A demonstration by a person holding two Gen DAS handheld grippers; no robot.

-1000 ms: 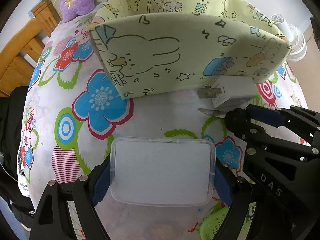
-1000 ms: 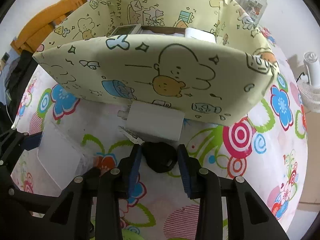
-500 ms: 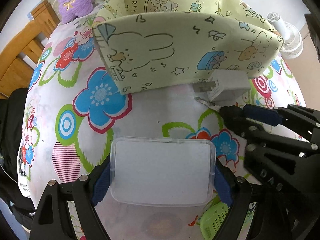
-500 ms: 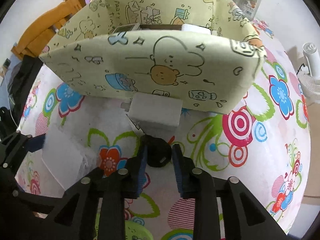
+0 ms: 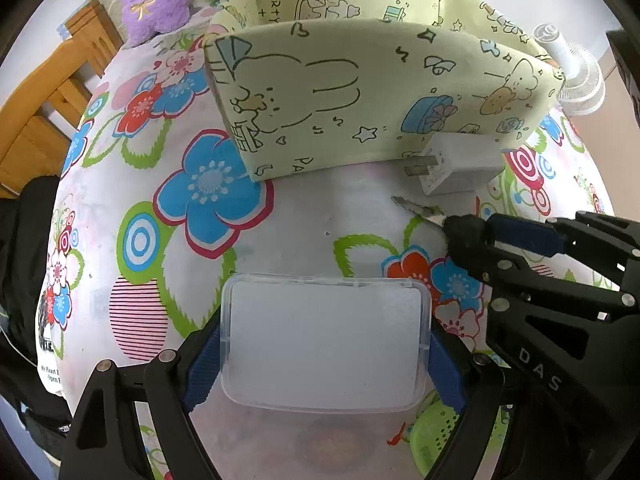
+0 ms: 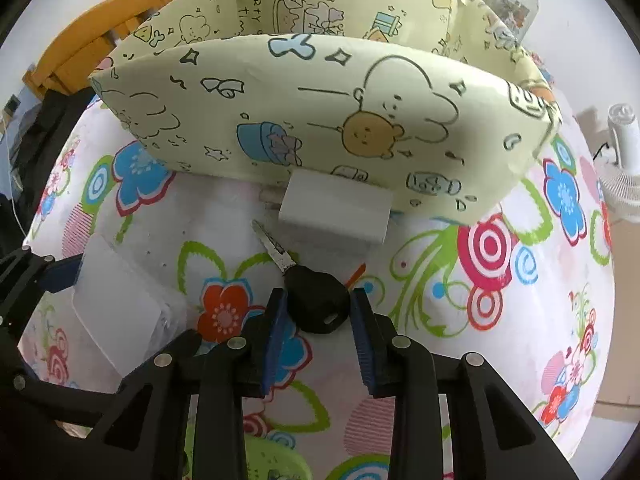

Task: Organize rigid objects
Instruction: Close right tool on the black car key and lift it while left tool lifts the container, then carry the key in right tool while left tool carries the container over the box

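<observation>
Right gripper (image 6: 318,314) clamped on the black head of a key (image 6: 316,302), whose blade points toward a white charger (image 6: 334,214) lying just beside the yellow storage box (image 6: 320,120). Left gripper (image 5: 326,354) grasps a clear plastic case (image 5: 326,344) by its short sides above the flowered tablecloth (image 5: 192,220).

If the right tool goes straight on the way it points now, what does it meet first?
Probably the flowered tablecloth just beneath: the right tool, shut on the black-headed key, points steeply down. Depth is unclear.
</observation>
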